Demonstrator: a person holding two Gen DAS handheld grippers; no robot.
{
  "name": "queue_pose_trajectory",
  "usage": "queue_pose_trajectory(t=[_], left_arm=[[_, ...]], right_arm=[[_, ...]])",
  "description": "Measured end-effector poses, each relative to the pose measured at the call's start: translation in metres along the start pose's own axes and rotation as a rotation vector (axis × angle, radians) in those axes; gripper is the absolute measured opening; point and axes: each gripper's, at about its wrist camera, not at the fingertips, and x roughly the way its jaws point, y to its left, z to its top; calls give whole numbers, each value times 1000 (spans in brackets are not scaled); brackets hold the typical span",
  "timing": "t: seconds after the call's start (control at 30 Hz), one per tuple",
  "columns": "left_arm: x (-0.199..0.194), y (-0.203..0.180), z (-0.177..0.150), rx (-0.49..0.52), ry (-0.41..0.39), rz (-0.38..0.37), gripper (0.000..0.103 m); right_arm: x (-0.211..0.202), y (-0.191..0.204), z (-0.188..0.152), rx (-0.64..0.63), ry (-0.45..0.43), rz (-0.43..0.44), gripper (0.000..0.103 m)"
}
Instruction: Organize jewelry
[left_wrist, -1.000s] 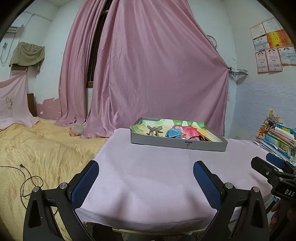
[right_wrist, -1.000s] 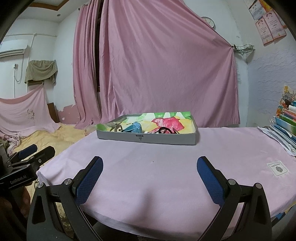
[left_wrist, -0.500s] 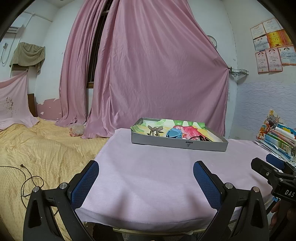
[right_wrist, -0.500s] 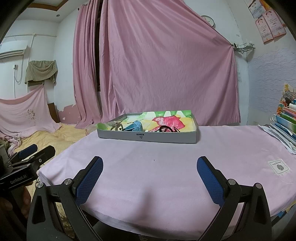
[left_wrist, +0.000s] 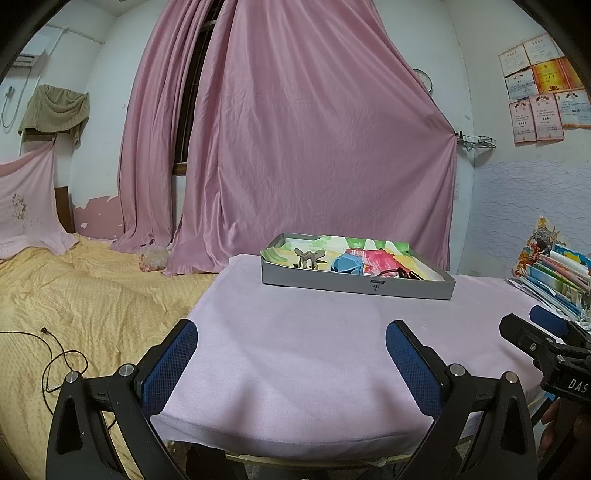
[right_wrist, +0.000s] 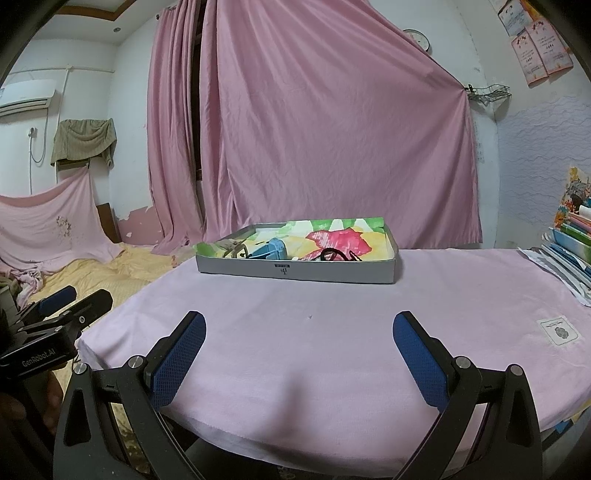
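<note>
A shallow grey tray (left_wrist: 354, 286) (right_wrist: 295, 271) with a colourful paper lining stands at the far side of a pink-covered table (left_wrist: 295, 350) (right_wrist: 332, 332). Inside it lie a brown claw clip (left_wrist: 309, 257) (right_wrist: 232, 249), a blue object (left_wrist: 347, 263) (right_wrist: 271, 248) and black hair ties (left_wrist: 400, 274) (right_wrist: 334, 254). My left gripper (left_wrist: 291, 328) hovers open over the near table edge, nothing between its blue pads. My right gripper (right_wrist: 299, 321) is open too, well short of the tray. Each gripper shows at the edge of the other's view.
A bed with a yellow blanket (left_wrist: 74, 302) and a black cable (left_wrist: 55, 354) lies left of the table. Stacked books (left_wrist: 561, 273) (right_wrist: 572, 236) sit at the table's right side. Pink curtains (left_wrist: 295, 147) hang behind. A small white label (right_wrist: 559, 331) lies on the cloth.
Both grippers have crept slightly forward toward the tray, which sits a little lower in view. Both stay open and empty.
</note>
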Motion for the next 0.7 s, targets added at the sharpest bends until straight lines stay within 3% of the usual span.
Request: queue_pose_trajectory(t=[0.7], left_arm=[[-1,0,1,1,-1,1,102]], right_arm=[[-1,0,2,-1,-6,4,100]])
